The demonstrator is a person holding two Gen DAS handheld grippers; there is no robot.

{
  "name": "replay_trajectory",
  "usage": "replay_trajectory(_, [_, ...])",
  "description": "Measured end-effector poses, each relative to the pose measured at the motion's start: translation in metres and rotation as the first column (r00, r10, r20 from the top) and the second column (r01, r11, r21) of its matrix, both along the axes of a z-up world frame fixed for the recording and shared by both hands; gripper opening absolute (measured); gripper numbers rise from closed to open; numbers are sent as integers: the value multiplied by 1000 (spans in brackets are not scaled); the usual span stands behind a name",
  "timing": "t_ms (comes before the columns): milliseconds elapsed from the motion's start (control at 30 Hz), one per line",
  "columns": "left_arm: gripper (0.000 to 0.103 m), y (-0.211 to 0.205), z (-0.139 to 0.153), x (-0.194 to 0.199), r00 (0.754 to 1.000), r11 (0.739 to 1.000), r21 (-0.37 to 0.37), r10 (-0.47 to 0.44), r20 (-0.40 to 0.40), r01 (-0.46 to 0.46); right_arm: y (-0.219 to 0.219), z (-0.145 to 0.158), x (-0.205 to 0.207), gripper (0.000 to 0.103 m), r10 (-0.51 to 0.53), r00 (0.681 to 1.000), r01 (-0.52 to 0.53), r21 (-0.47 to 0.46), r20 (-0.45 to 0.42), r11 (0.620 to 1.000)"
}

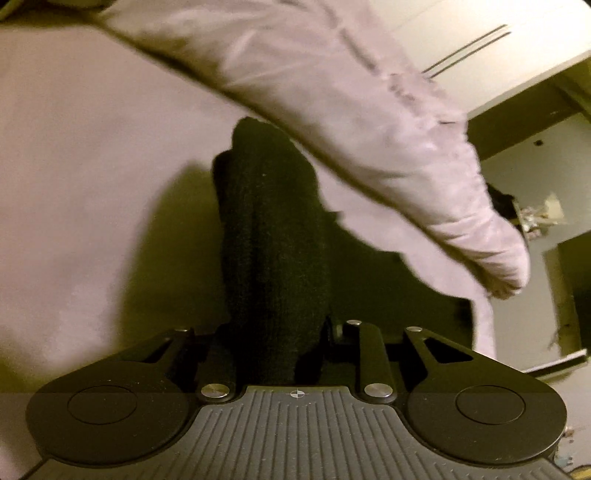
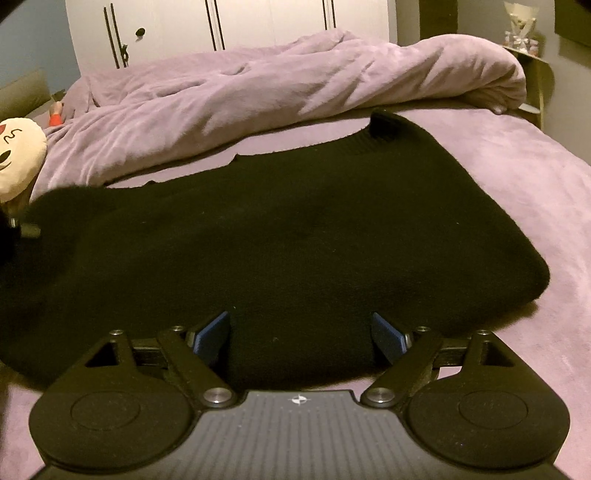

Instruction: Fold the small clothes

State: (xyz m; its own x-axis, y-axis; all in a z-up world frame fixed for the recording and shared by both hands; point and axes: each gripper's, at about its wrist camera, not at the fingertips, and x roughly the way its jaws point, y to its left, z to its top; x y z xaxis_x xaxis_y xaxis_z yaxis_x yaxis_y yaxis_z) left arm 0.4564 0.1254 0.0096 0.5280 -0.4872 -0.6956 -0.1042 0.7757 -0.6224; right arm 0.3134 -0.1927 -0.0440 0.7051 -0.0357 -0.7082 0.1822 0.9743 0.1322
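Note:
A black knit sweater point(image 2: 295, 221) lies spread flat on a purple bed sheet point(image 2: 517, 192), its neck hole toward the far side. My right gripper point(image 2: 301, 334) is open, its blue pads point(image 2: 212, 334) on either side of the sweater's near edge, with the fabric between them. My left gripper point(image 1: 275, 332) is shut on a bunched part of the black sweater point(image 1: 273, 221), which rises away from the fingers above the sheet. The left gripper's fingertips are hidden by the fabric.
A rumpled purple duvet point(image 2: 258, 96) is piled along the far side of the bed, also in the left wrist view point(image 1: 369, 110). A cream plush toy point(image 2: 18, 155) lies at the left. White wardrobe doors point(image 2: 229, 26) stand behind. A small shelf point(image 2: 524, 48) is at the right.

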Motion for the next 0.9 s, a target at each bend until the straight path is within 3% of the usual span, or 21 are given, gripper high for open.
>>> replay_trajectory(267, [26,-74,30,-7,999,1000,-8,-28,28,28,-19,4,-9,84,-40,999,40,-5,3,999])
replay_trajectory(400, [26,-114,24,-10,1000,999,-38,-21,23,22,-27,4,-15,84,-52,999,52,-4,4,999])
replay_trajectory(500, [27,-148,15,-11,998,999,-5,-47,27,48,-31,3,-18,84,-62,998,62,2,-2,998])
replay_trajectory(667, [42,-185,-9,-13,993,986,117,-114,-20,115,-36,1,-20,84,-61,998,61,7,-11,998])
replay_trajectory(800, [54,-176,15,-32,975,975,-15,-220,26,221,-40,0,-21,84,-56,998,56,17,-13,998])
replay_trajectory(900, [69,-149,44,-59,973,980,0,-197,121,198,-41,-2,-21,84,-54,998,55,19,-26,998])
